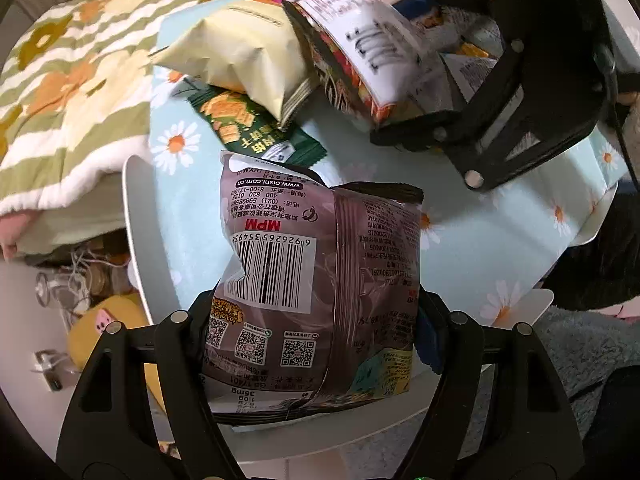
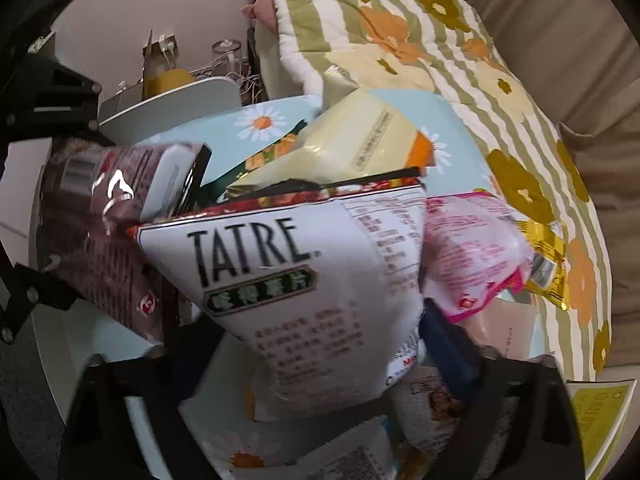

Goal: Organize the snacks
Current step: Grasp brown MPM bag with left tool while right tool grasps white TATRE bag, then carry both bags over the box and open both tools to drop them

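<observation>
— Brown snack bag (image 1: 316,292) sits clamped in the left hand-held gripper (image 1: 316,344), over the daisy-print desk (image 1: 500,240).
— Right hand-held gripper (image 2: 320,364)?
— Closed on the white chip bag (image 2: 320,300) — cream bag (image 2: 352,140) and pink packet (image 2: 472,248) just behind.

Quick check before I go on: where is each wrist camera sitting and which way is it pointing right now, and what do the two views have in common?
Left wrist: on the left gripper, pointing steeply down at the brown snack bag clamped between its fingers over the daisy-print cloth; the right gripper shows top right.
Right wrist: on the right gripper, pointing steeply down at the white TATRE chip bag it grips; the left gripper's frame is at the left edge.
Shared: both bags, the pale yellow bag, the cloth, the floral quilt.
</observation>
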Demonstrator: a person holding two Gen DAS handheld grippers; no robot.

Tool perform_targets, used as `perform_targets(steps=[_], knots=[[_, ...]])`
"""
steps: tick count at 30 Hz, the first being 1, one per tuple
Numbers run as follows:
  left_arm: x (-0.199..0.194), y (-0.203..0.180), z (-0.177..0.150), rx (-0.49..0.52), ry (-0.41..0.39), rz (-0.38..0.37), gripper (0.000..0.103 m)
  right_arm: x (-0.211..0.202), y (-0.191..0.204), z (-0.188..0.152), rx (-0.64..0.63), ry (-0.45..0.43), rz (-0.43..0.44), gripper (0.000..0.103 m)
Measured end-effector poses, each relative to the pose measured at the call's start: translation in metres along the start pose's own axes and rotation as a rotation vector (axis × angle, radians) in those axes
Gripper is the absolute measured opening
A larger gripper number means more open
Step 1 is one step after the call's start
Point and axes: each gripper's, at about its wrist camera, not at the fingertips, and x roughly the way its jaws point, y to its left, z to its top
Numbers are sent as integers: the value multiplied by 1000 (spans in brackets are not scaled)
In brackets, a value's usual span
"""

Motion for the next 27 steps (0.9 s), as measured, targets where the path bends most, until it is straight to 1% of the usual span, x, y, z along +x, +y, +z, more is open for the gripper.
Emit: perform_targets(steps=[1, 3, 6, 13, 20, 23, 27], knots=[[0, 1, 0, -4, 0, 1, 73, -1, 1, 0, 4, -5, -5, 77], [-4, 0, -1, -6, -8, 9, 73, -6, 1, -2, 14, -17, 2, 69], [-11, -1, -3, -10, -25, 11, 73, -15, 3, -4, 38, -31, 5, 64], [-37, -4, -9, -9, -76, 16, 73, -47, 11, -4, 127, -96, 9, 64], [-77, -16, -19, 15, -156, 34, 73, -92, 22, -7, 202, -147, -24, 64], [-94, -19, -20, 29, -187, 33, 73, -112, 23, -10, 263, -156, -46, 64], [-113, -22, -18, 45, -232, 3, 73, -146, 23, -21, 376, -178, -74, 64]])
